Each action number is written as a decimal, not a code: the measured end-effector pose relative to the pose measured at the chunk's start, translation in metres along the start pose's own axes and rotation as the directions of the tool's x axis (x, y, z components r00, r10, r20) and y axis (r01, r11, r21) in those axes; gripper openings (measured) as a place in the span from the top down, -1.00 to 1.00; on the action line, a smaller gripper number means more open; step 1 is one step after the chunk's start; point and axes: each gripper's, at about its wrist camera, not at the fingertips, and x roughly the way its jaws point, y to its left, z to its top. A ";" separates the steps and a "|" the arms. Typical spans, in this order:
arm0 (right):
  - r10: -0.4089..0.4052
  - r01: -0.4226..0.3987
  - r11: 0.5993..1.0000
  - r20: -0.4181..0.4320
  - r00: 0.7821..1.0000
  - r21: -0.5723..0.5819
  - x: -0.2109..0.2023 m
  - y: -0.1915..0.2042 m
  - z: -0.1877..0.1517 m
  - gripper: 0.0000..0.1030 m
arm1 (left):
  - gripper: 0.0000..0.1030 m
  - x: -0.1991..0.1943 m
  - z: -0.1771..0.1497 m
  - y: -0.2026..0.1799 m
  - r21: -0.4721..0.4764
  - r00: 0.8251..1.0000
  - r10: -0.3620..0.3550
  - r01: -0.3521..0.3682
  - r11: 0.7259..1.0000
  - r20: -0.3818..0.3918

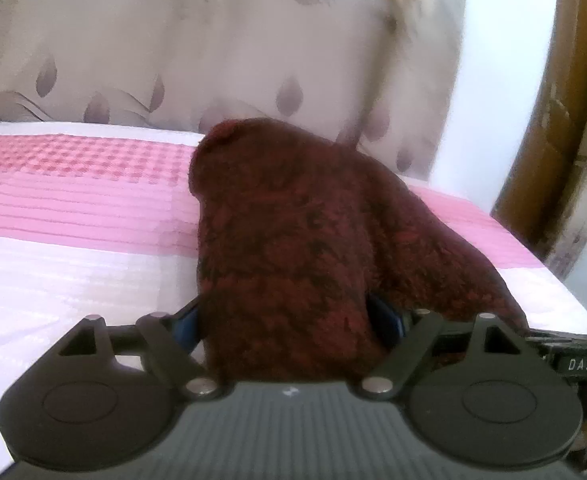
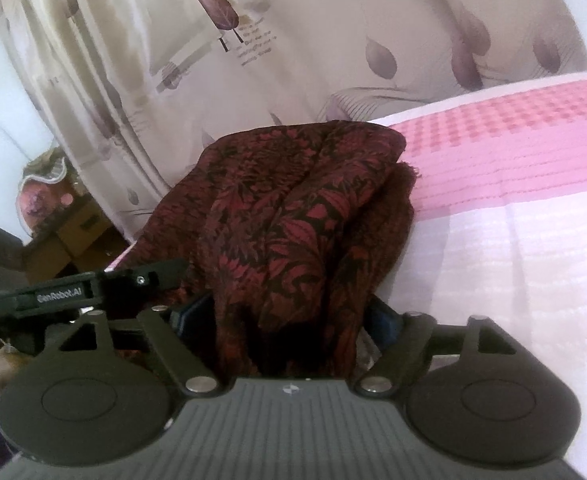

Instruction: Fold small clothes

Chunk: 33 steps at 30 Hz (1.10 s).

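Pink bedspread (image 1: 73, 200); left gripper (image 1: 287, 314) and right gripper (image 2: 285, 314) both released around maroon cloth (image 1: 285, 220).

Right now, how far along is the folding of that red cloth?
Done: the red cloth looks gathered into a bundle on the bedspread. In hand: its near end sits between the left tongs and the right tongs. To do: flatten it into a fold; it stands lumpy.
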 end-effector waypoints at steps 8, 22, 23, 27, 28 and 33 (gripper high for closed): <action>-0.035 0.036 0.999 0.014 0.999 -0.031 -0.003 0.001 -0.002 -0.68 | -0.63 -0.014 -0.003 -0.013 0.027 0.997 0.077 -0.077 0.997 0.030; -0.132 0.201 0.964 0.339 0.932 -0.177 -0.070 0.064 -0.014 -0.90 | -0.77 -0.066 -0.006 -0.051 0.143 0.941 0.281 -0.310 0.940 0.188; -0.149 0.228 0.957 0.372 0.916 -0.180 -0.077 0.072 -0.015 -0.92 | -0.78 -0.070 -0.005 -0.053 0.136 0.934 0.297 -0.326 0.935 0.200; -0.178 0.284 0.942 0.452 0.874 -0.177 -0.100 0.092 -0.022 -0.98 | -1.00 -0.087 0.001 -0.062 0.137 0.926 0.297 -0.334 0.933 0.235; -0.186 0.294 0.940 0.466 0.865 -0.171 -0.105 0.095 -0.022 -0.99 | -1.00 -0.094 0.001 -0.066 0.140 0.923 0.286 -0.328 0.934 0.258; -0.198 0.299 0.944 0.491 0.848 -0.137 -0.124 0.094 -0.022 -1.00 | -1.00 -0.121 0.003 -0.079 0.087 0.863 0.313 -0.375 0.923 0.396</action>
